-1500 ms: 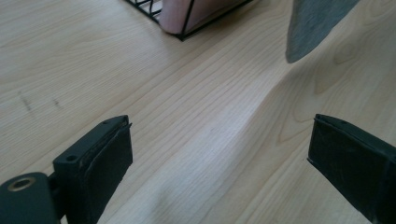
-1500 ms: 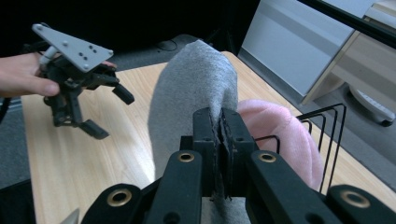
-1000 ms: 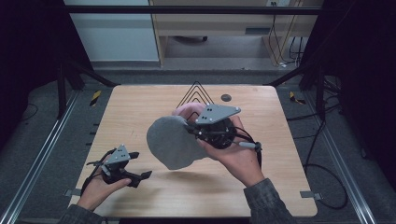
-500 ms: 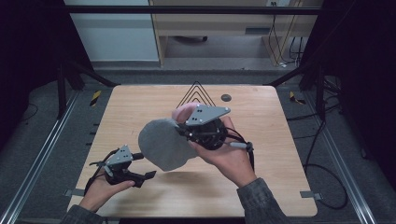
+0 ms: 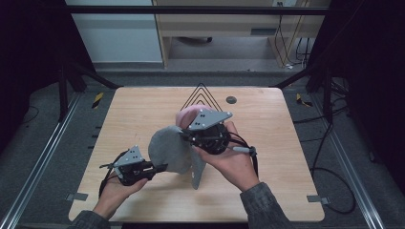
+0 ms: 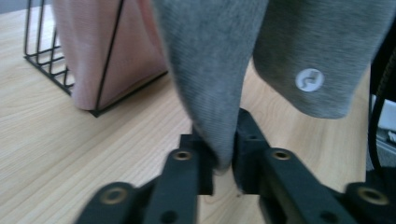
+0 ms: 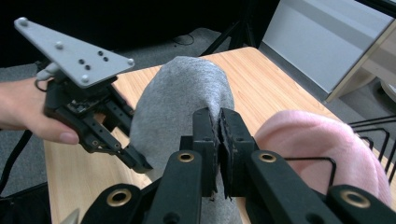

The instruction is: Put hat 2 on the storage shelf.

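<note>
A grey cloth [image 5: 169, 150] with a small white round logo [image 6: 309, 80] hangs over the middle of the wooden table [image 5: 286, 143]. My right gripper [image 5: 184, 136] is shut on its upper edge, and the fabric [image 7: 177, 102] is pinched between the two black jaws. My left gripper [image 5: 160, 167] comes in from the lower left. It is shut on the cloth's lower hanging fold [image 6: 210, 70], which runs down between its jaws. Behind them a pink cloth [image 5: 186, 116] sits in a black wire rack [image 5: 200, 95].
A small dark round disc [image 5: 231, 99] lies on the table at the back right of the rack. The right gripper's cable [image 5: 253, 157] loops over the person's hand. Metal frame rails [image 5: 43, 157] run along both sides of the table.
The right gripper has carried the grey cloth left and toward the front. The left gripper has moved right to its lower edge and closed on it.
</note>
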`<action>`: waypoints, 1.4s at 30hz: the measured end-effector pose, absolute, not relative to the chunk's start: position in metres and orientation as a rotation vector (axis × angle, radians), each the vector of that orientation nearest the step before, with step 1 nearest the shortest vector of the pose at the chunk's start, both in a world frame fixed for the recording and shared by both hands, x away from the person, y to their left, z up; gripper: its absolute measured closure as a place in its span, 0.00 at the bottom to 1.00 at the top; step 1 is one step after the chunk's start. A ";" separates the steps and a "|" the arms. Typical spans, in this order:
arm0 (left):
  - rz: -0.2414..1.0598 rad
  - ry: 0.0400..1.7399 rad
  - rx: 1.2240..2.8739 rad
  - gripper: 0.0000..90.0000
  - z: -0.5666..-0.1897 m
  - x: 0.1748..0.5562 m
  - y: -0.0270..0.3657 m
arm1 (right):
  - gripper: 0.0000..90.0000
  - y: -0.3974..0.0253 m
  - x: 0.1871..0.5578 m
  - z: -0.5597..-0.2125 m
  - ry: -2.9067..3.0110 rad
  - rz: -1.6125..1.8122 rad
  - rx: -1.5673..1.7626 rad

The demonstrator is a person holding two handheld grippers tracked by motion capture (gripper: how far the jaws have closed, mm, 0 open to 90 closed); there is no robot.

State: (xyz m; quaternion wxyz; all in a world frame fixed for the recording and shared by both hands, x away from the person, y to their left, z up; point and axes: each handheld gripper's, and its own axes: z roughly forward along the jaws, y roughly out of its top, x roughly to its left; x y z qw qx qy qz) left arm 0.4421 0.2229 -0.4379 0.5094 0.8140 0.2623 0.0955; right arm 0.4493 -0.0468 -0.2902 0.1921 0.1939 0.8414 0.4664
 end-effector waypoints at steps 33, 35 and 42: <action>0.363 0.633 2.048 0.96 -0.351 0.461 0.193 | 0.96 -0.124 0.456 -0.289 2.264 1.357 0.723; 0.377 0.618 2.060 0.96 -0.342 0.464 0.189 | 0.96 -0.129 0.457 -0.284 2.258 1.360 0.728; 0.366 0.610 2.073 0.96 -0.321 0.476 0.183 | 0.96 -0.140 0.462 -0.273 2.243 1.379 0.745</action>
